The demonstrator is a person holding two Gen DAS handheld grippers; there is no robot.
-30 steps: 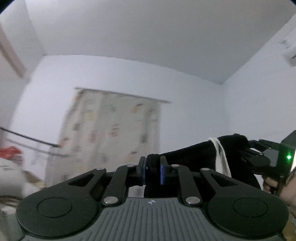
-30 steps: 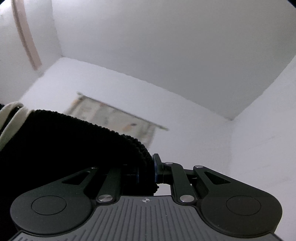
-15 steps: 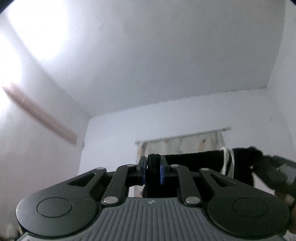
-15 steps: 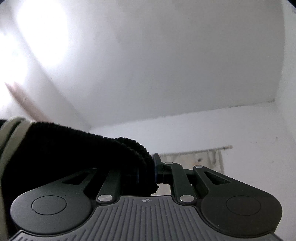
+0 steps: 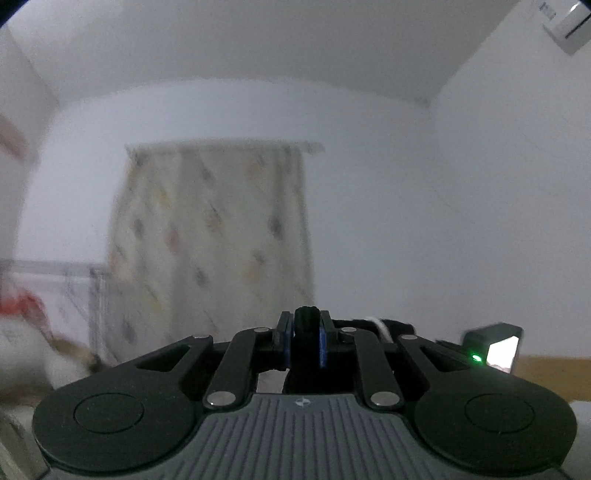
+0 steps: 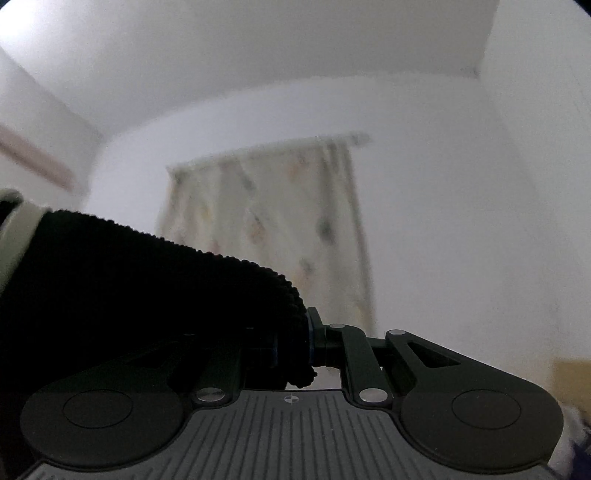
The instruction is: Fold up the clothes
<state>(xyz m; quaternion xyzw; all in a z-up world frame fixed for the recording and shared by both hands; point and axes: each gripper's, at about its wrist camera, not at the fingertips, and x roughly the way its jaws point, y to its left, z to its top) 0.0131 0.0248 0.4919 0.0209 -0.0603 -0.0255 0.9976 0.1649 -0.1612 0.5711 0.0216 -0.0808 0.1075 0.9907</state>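
A black knitted garment [image 6: 129, 280] with a pale stripe at its far left edge is stretched between my two grippers. My left gripper [image 5: 305, 339] is shut on a fold of the black garment [image 5: 306, 332], which runs off to the right with a white stripe. My right gripper [image 6: 293, 343] is shut on the ribbed edge of the same garment, which drapes over its left finger and fills the lower left of the right wrist view. The other gripper's body [image 5: 496, 347], with a green light, shows at the right of the left wrist view. Both grippers point nearly level.
A patterned curtain [image 5: 210, 243] hangs on the far white wall. At the left stand a metal rack [image 5: 55, 273] and a blurred red and white heap [image 5: 26, 332]. A wooden surface [image 5: 554, 373] lies at the right. An air conditioner [image 5: 565, 22] sits high at the right.
Both views swung up to the ceiling half a second ago and have dropped back to the curtain wall. The garment stays gripped in both grippers and now sits lower in the left wrist view.
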